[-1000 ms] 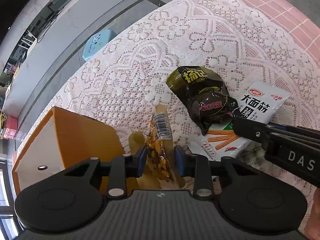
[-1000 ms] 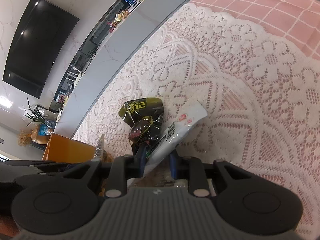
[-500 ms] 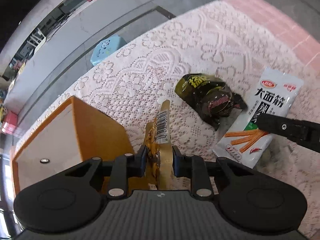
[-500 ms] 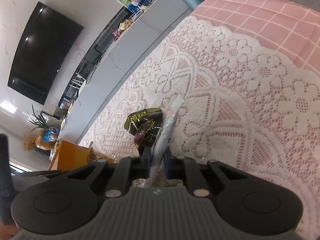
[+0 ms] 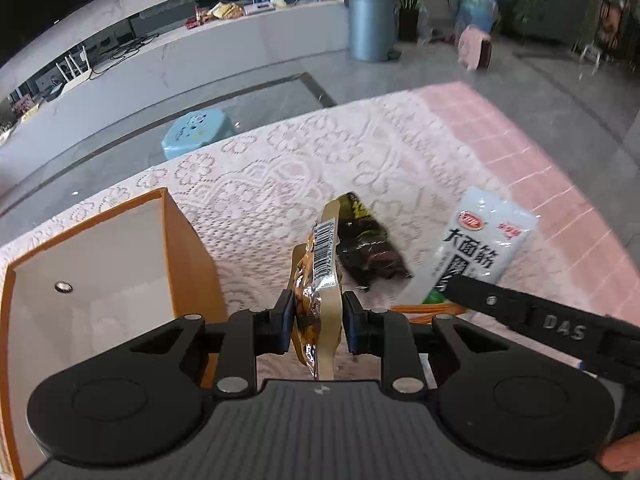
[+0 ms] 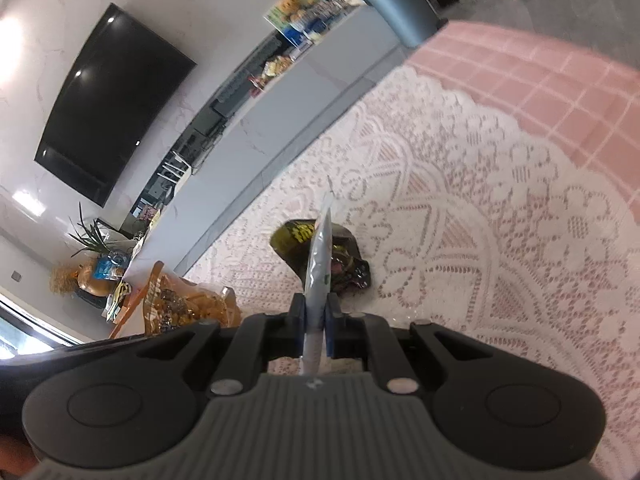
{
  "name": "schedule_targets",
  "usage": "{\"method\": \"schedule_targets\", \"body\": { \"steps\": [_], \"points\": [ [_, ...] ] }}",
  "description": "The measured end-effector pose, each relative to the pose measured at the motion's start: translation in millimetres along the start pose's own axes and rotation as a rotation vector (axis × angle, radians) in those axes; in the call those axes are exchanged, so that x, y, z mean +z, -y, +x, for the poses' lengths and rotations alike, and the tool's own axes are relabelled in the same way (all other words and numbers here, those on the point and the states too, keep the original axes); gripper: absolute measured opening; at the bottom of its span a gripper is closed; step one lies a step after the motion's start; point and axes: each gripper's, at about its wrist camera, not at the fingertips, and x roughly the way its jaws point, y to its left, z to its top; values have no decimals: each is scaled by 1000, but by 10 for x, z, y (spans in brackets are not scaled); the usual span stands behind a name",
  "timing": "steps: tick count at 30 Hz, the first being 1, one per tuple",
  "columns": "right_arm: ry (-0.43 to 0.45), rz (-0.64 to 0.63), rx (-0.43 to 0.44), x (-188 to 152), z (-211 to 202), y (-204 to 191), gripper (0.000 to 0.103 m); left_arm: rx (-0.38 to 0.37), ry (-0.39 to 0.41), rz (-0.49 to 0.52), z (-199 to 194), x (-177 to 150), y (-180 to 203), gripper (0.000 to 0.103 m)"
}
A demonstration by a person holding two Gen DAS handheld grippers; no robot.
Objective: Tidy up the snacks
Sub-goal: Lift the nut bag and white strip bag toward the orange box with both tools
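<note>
My left gripper [image 5: 316, 320] is shut on a yellow snack packet [image 5: 318, 280] with a barcode, held edge-up above the table, beside the open orange box [image 5: 188, 240]. My right gripper [image 6: 316, 320] is shut on a white snack packet [image 6: 320, 256], seen edge-on and lifted off the cloth; it also shows in the left wrist view [image 5: 480, 244]. A dark green snack packet [image 5: 368, 252] lies on the lace cloth between them, and shows in the right wrist view [image 6: 344, 264]. The yellow packet [image 6: 176, 304] appears at left in the right wrist view.
The table has a white lace cloth [image 6: 500, 240] over a pink checked cloth [image 5: 520, 152]. A blue stool [image 5: 196, 136] stands on the floor beyond the far edge. A long counter [image 5: 160, 60] and a grey bin [image 5: 372, 24] are farther back.
Both grippers have closed on their packets and lifted them off the cloth. The white packet has turned edge-on in the right gripper. The dark packet stays on the table.
</note>
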Motion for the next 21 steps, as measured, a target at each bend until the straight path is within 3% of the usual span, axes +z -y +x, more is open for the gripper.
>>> {"method": "schedule_targets", "body": {
  "steps": [17,21],
  "points": [
    [121,-229,-65,-473,-929,-520,6,-193,138,-225,-667,-527,-288,27],
    [126,-256,-49,-560,-1048,-707,6,-206,162,-251,-810,-582,-376,27]
  ]
}}
